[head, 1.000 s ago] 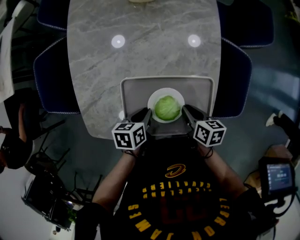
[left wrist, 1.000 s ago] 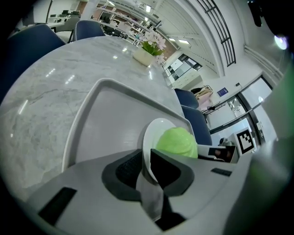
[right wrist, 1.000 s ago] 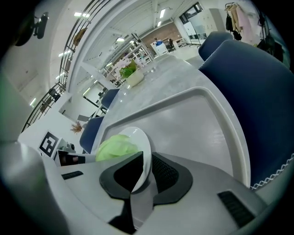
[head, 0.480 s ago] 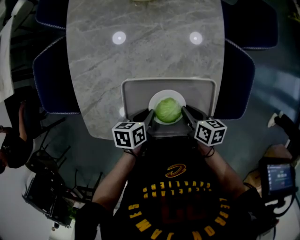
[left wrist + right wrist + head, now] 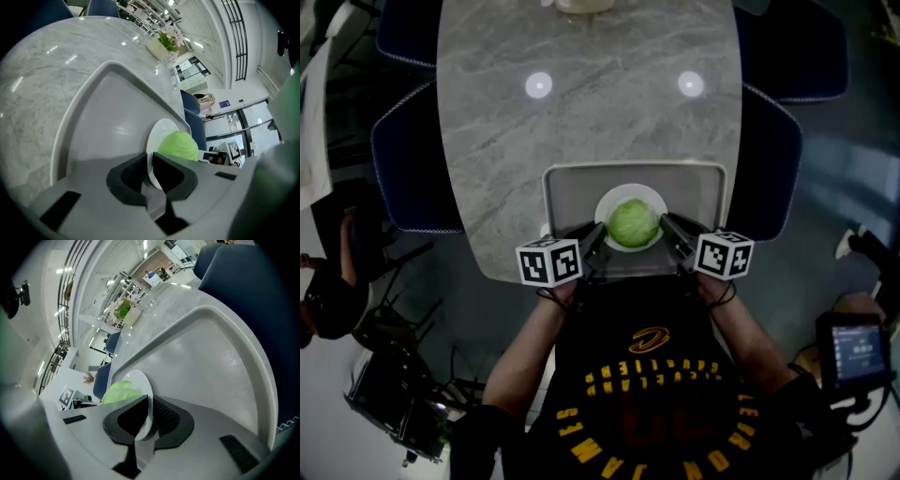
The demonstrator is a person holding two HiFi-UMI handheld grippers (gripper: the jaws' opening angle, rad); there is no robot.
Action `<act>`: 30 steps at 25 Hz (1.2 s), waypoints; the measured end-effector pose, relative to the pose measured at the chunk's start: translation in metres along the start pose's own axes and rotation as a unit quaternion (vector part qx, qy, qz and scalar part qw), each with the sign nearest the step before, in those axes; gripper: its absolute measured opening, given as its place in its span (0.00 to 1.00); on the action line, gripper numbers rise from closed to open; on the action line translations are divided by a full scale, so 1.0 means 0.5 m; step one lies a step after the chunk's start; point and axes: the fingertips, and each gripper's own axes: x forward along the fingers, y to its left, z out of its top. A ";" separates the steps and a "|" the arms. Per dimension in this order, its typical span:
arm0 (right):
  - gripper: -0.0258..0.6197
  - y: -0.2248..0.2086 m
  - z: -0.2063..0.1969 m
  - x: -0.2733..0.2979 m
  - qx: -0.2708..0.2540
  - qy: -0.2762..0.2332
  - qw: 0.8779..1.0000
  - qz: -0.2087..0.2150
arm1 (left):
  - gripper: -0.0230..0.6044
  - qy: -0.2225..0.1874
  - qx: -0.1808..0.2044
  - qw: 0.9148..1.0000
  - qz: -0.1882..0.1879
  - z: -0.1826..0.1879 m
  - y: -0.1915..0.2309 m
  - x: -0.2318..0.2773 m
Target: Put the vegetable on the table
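A round green vegetable point(image 5: 633, 223) lies on a small white plate point(image 5: 618, 198), which is over a grey tray point(image 5: 581, 174) at the near end of the marble table point(image 5: 581, 103). My left gripper point(image 5: 598, 236) is shut on the plate's left rim and my right gripper point(image 5: 667, 227) is shut on its right rim. In the left gripper view the left gripper point(image 5: 149, 172) pinches the plate point(image 5: 157, 136) edge, with the vegetable point(image 5: 180, 145) just beyond. The right gripper view shows the right gripper point(image 5: 151, 416) clamped on the plate point(image 5: 141, 379) beside the vegetable point(image 5: 119, 391).
Dark blue chairs point(image 5: 412, 159) stand along both long sides of the table. A pot of flowers point(image 5: 164, 44) sits at the far end. The tray's raised rim point(image 5: 234, 329) surrounds the plate. A black stand with a screen point(image 5: 853, 352) is at the lower right.
Both grippers keep their hold on the plate. The marker cubes have shifted slightly outward and toward the table; the plate stays over the tray.
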 end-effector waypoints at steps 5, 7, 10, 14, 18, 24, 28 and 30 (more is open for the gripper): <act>0.10 -0.001 -0.004 0.002 0.012 0.004 1.000 -0.001 | 0.10 0.012 -0.023 1.000 0.003 -0.003 0.001 0.002; 0.10 -0.001 -0.005 0.003 0.021 0.006 1.000 0.006 | 0.10 0.016 -0.027 1.000 0.002 -0.003 0.003 0.001; 0.10 -0.004 -0.009 0.002 0.033 0.008 0.999 0.008 | 0.10 0.024 -0.028 0.999 0.001 -0.004 0.003 0.003; 0.10 -0.006 -0.007 0.006 0.044 0.008 0.999 0.006 | 0.10 0.030 -0.025 0.999 0.010 0.007 0.006 0.007; 0.10 -0.001 -0.004 0.002 0.056 0.003 0.998 0.009 | 0.10 0.029 -0.032 0.999 0.000 0.019 -0.002 -0.001; 0.10 0.009 0.012 -0.002 0.041 -0.007 0.999 0.007 | 0.10 0.020 -0.022 1.000 -0.002 0.032 -0.009 -0.005; 0.10 0.020 0.032 0.001 0.033 -0.012 0.999 0.012 | 0.10 0.009 -0.026 1.000 -0.009 0.050 -0.012 -0.011; 0.10 0.029 0.043 0.000 0.029 -0.018 0.999 0.014 | 0.10 0.002 -0.026 1.000 -0.012 0.061 -0.017 -0.018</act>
